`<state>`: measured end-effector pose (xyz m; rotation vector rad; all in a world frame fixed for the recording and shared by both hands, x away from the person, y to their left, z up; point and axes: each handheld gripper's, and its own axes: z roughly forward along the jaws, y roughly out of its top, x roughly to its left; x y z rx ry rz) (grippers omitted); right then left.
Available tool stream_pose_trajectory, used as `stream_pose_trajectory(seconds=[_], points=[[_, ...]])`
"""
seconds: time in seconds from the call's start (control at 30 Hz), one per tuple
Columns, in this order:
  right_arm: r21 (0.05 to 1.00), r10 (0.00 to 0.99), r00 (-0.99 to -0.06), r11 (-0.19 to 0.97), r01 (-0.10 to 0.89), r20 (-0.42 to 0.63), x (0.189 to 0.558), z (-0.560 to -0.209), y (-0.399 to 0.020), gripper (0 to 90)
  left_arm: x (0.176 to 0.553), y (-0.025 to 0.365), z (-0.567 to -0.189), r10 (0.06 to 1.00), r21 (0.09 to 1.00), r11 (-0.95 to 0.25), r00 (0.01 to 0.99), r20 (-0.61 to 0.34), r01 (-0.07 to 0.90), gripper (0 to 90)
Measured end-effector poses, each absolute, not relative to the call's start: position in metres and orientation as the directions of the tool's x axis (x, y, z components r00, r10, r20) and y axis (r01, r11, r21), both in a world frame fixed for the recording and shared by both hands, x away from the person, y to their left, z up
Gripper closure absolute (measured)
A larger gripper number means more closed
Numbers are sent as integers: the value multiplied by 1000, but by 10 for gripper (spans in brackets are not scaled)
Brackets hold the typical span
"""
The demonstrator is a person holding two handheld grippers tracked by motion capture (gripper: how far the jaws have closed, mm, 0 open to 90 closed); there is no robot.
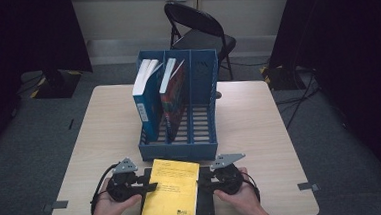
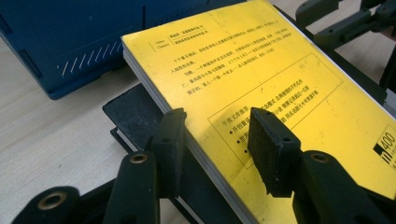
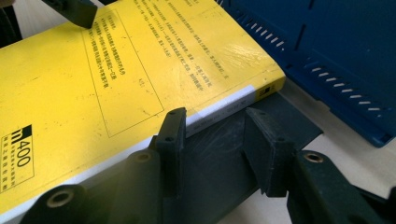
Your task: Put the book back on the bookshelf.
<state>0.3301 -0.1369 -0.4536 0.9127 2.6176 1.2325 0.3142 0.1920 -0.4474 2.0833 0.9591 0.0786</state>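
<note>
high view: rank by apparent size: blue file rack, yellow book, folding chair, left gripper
1. Blue rack
2. Yellow book, though it lies nearest the camera
3. Chair, farthest off and partly hidden by the rack, so unsure against the book
4. Left gripper

yellow book [image 2: 289, 84]: back cover carries black chinese print, several lines plus a boxed block, too small to read. corner logo reads "400" beside a black square, in both the left gripper view and the right gripper view [image 3: 21, 154]. spine strip print illegible. blue file rack [image 1: 178, 108]: small mark on its divider, unreadable.
</note>
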Motion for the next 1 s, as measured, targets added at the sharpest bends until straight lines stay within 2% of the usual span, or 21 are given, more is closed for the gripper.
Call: stream_pose_trajectory(seconds=[0.13, 0.57, 0.77, 1.0], points=[[728, 568, -816, 512, 456, 112, 334, -451, -131, 604, 313, 195, -447, 657, 702, -374, 707, -262, 607, 568], [754, 594, -799, 484, 444, 90, 341, -454, -123, 631, 316, 200, -447, 678, 701, -345, 682, -273, 624, 558], [753, 591, -799, 476, 455, 109, 345, -455, -120, 652, 318, 203, -448, 674, 709, -355, 692, -257, 609, 498], [758, 595, -797, 470, 453, 108, 344, -456, -118, 652, 321, 207, -451, 685, 695, -321, 665, -299, 644, 438]])
